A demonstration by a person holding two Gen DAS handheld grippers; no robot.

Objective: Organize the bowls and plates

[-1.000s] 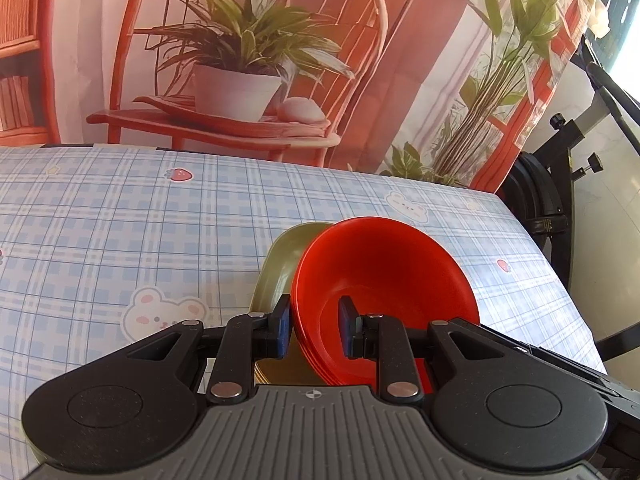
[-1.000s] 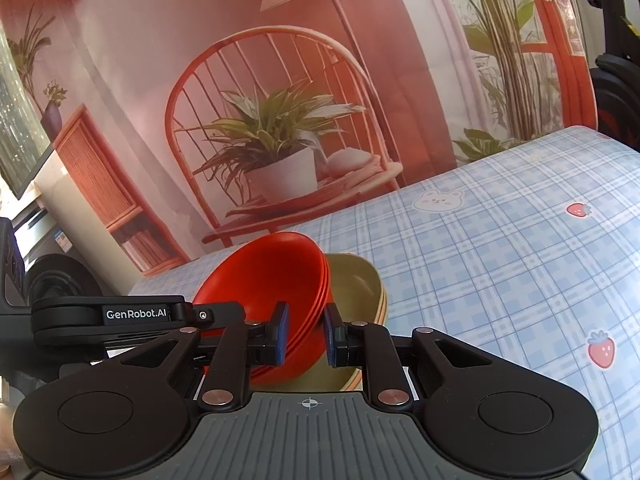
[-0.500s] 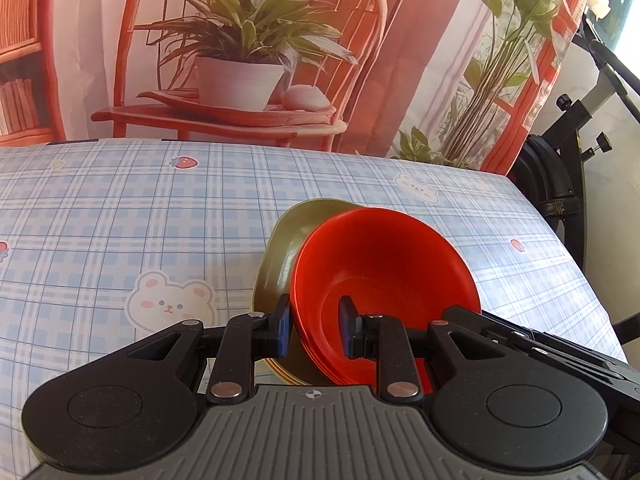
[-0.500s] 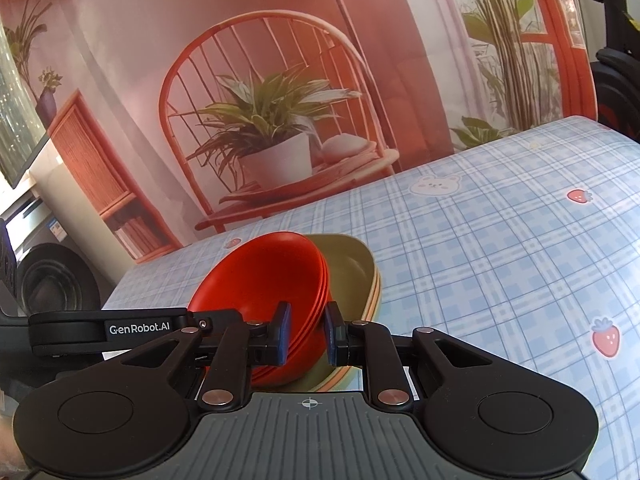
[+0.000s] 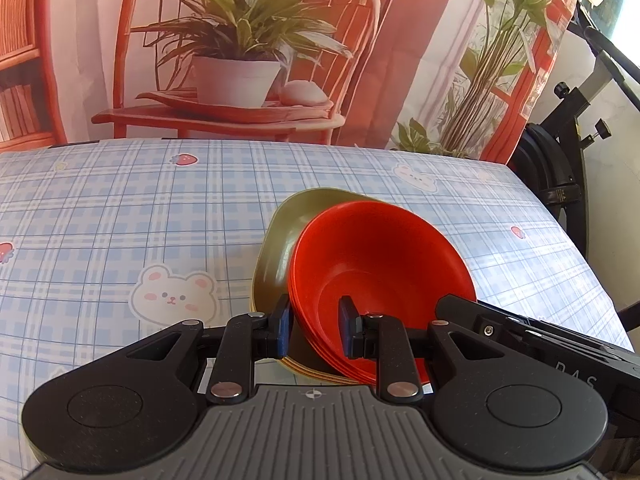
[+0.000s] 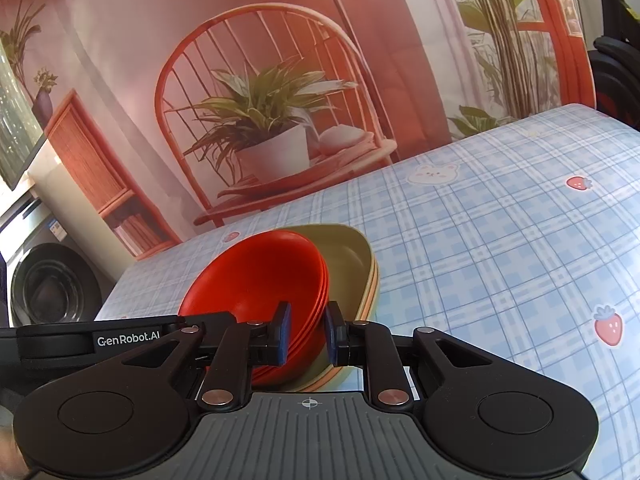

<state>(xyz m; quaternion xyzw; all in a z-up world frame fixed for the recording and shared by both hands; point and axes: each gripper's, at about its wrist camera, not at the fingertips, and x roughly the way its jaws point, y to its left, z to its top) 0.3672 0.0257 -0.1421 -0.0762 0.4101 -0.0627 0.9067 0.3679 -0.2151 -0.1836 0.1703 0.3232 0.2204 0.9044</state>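
A stack of red bowls (image 5: 380, 276) sits tilted inside a stack of olive-green plates (image 5: 280, 248) on the blue checked tablecloth (image 5: 120, 220). My left gripper (image 5: 314, 330) is shut on the near-left rim of the red bowls. My right gripper (image 6: 307, 334) is shut on the opposite rim of the same red bowls (image 6: 256, 276), with the green plates (image 6: 352, 256) just to their right. Each gripper's black body shows at the edge of the other view.
A printed backdrop (image 5: 240, 60) with a chair and a potted plant hangs behind the table. A black exercise machine (image 5: 560, 160) stands past the table's right edge. A washing machine (image 6: 44, 280) stands off the left end in the right wrist view.
Both grippers have kept hold of the red bowls. The bowls and plates now sit lower and farther out on the table in both views.
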